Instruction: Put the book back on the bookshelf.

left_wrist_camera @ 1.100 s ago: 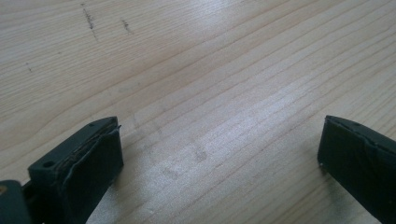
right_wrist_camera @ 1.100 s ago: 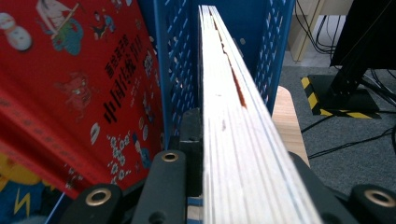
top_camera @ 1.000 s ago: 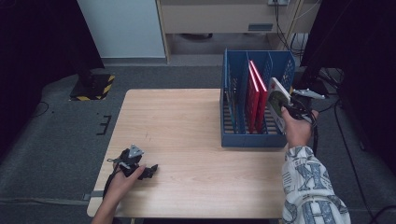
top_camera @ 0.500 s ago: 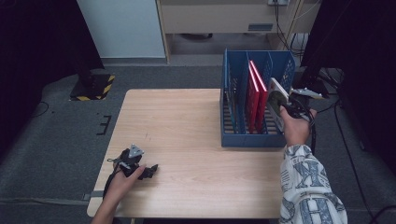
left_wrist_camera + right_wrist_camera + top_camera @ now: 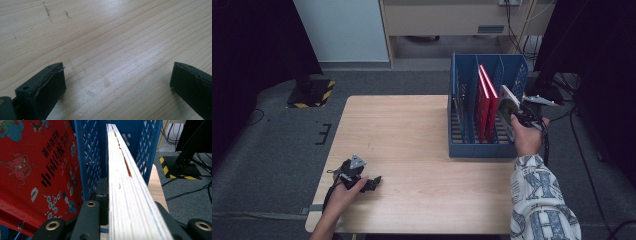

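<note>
Two black hand-held grippers are shown. The left gripper [image 5: 373,183], near the table's front left corner, carries a grey three-cornered plate on top, and a black cable trails from its body. In the left gripper view its jaws are seen as flat black blocks — each faced with a thin, rough-edged pad, with a small round hole in the left jaw's outer shell. The right gripper [image 5: 513,111], beside the table's right edge, also bears a grey plate and a dark cable. In the right gripper view, brass-ringed screw holes are set in its black jaw bases. The right arm is covered by a white sleeve [image 5: 539,200] — printed with large grey-blue letters and patterns.
</note>
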Demonstrator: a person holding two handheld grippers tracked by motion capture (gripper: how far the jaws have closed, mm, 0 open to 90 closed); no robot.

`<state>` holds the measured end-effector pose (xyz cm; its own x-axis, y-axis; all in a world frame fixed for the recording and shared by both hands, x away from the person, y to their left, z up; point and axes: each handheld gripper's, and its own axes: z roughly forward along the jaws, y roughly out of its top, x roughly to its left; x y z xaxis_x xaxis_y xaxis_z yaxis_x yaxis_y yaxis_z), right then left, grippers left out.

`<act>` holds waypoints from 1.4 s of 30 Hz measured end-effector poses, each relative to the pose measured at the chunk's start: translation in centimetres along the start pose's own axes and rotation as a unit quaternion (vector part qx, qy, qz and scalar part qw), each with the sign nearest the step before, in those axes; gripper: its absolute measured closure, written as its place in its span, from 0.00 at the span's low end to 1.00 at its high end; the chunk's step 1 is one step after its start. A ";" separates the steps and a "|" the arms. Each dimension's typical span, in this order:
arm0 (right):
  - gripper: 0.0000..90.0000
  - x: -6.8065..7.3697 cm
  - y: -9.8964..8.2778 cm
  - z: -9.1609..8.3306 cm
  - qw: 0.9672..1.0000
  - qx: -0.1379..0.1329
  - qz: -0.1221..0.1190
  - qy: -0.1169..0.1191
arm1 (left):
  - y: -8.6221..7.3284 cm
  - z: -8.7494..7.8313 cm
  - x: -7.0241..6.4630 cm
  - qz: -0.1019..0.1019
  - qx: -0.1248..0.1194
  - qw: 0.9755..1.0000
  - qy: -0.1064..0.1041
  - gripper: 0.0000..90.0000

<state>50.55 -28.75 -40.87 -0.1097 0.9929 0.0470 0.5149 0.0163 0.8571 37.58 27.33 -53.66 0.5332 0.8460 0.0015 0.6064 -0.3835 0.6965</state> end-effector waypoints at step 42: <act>0.84 1.2 -1.4 2.9 0.999 0.038 -0.009 -0.005 | 0.1 0.1 0.0 0.001 0.000 1.000 -0.002 0.00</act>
<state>52.18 -27.22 -43.50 -0.1115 0.9934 0.0260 0.5757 0.0432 0.8165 37.65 27.28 -53.67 0.5356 0.8445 0.0000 0.6058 -0.3843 0.6967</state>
